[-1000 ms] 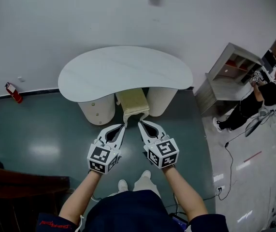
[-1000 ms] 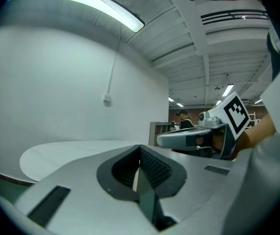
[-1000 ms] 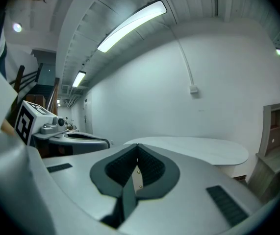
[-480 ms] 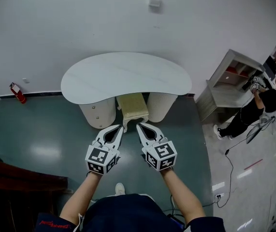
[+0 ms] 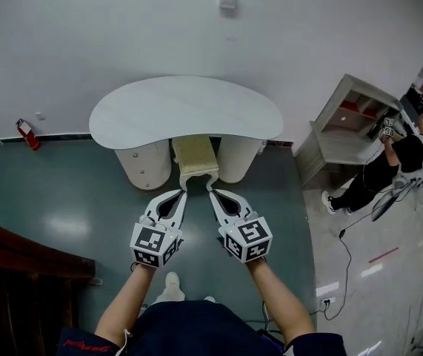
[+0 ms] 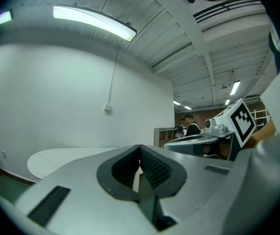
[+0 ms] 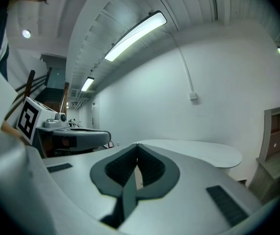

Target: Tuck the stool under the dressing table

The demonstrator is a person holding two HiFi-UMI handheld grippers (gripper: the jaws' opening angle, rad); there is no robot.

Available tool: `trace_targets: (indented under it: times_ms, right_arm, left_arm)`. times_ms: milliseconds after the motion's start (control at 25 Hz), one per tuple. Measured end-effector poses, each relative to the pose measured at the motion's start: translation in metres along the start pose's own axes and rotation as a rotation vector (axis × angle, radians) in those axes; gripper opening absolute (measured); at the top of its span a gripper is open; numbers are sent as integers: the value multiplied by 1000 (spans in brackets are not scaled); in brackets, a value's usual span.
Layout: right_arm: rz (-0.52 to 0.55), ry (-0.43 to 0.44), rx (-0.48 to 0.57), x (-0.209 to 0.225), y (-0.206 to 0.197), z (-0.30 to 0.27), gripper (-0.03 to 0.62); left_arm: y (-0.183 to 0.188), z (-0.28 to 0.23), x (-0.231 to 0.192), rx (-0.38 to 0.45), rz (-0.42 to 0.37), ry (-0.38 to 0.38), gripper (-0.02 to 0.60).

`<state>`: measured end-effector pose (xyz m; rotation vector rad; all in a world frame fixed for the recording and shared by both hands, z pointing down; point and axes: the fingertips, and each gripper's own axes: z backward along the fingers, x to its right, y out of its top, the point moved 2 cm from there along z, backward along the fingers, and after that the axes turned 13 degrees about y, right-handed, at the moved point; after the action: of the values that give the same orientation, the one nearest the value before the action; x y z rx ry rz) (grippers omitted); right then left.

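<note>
The white kidney-shaped dressing table (image 5: 185,110) stands against the wall on two rounded pedestals. A cream stool (image 5: 194,156) sits in the gap between them, its far half hidden under the tabletop. My left gripper (image 5: 184,193) and right gripper (image 5: 212,193) are both shut, side by side, and their tips touch the stool's near edge at its two front corners. In the left gripper view the left gripper (image 6: 140,147) points over the tabletop (image 6: 71,155). In the right gripper view the right gripper (image 7: 138,145) does the same over the tabletop (image 7: 198,148). Only a cream sliver shows between each pair of pads.
A grey shelf unit (image 5: 352,121) stands right of the table, with a person (image 5: 396,158) beside it. A cable (image 5: 344,236) runs over the floor there. A red fire extinguisher (image 5: 25,133) is by the left wall, and dark wooden furniture (image 5: 18,280) at the lower left.
The stool has slid further in between the pedestals under the tabletop. Both shut grippers have followed it forward, and the person's feet have stepped closer.
</note>
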<state>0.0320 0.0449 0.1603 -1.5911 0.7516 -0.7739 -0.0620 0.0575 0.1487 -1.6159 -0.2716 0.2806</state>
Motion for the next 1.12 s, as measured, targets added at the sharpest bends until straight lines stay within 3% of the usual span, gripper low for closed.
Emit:
trace_targets:
  times_ms: [280, 1120]
  right_arm:
    - [20, 31, 20, -22, -1, 27, 15]
    - [88, 56, 68, -80, 0, 106, 15]
  left_arm:
    - [-2, 33, 17, -2, -4, 52, 15]
    - [-3, 105, 83, 29, -17, 73, 15]
